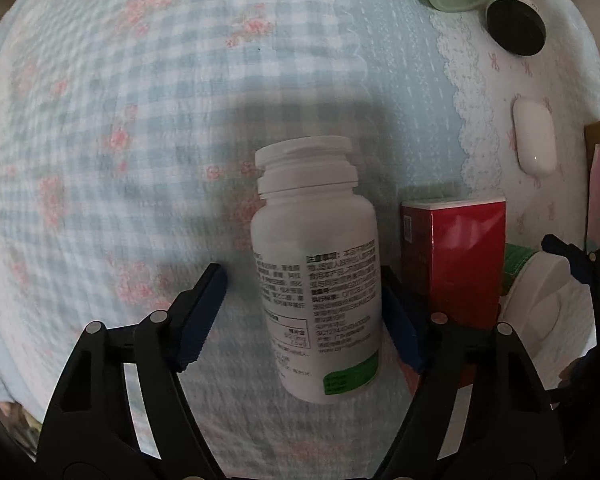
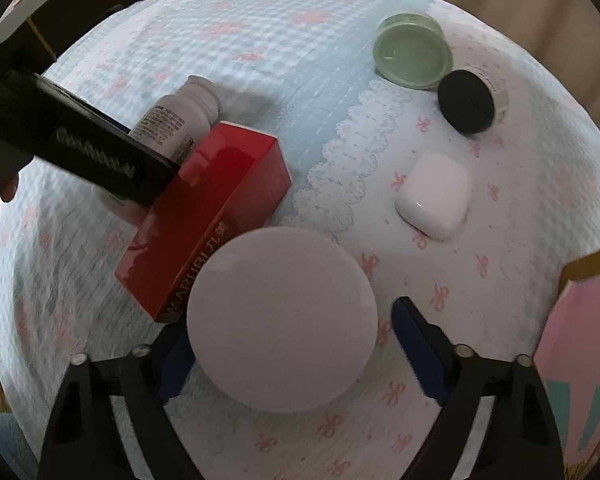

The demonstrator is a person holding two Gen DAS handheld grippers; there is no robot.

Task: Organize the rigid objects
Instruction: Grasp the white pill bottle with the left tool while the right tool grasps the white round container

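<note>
My left gripper [image 1: 300, 312] has its fingers spread around the white bottle [image 1: 316, 272], not clamped. My right gripper [image 2: 296, 344] is spread around the white round lid [image 2: 282, 320]; contact unclear. Both sit beside the red box [image 2: 208, 216]. The green jar [image 2: 412, 52], black-lidded jar [image 2: 466, 102] and white case [image 2: 434, 194] lie well apart; I judge the task partly done.

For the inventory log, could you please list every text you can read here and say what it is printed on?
"MARUBI" with Chinese characters: side of the red box.
"注意事项": back label of the white pill bottle; the remaining small print is too blurred to read.
Pale lettering on the left gripper's black body: illegible.
</note>
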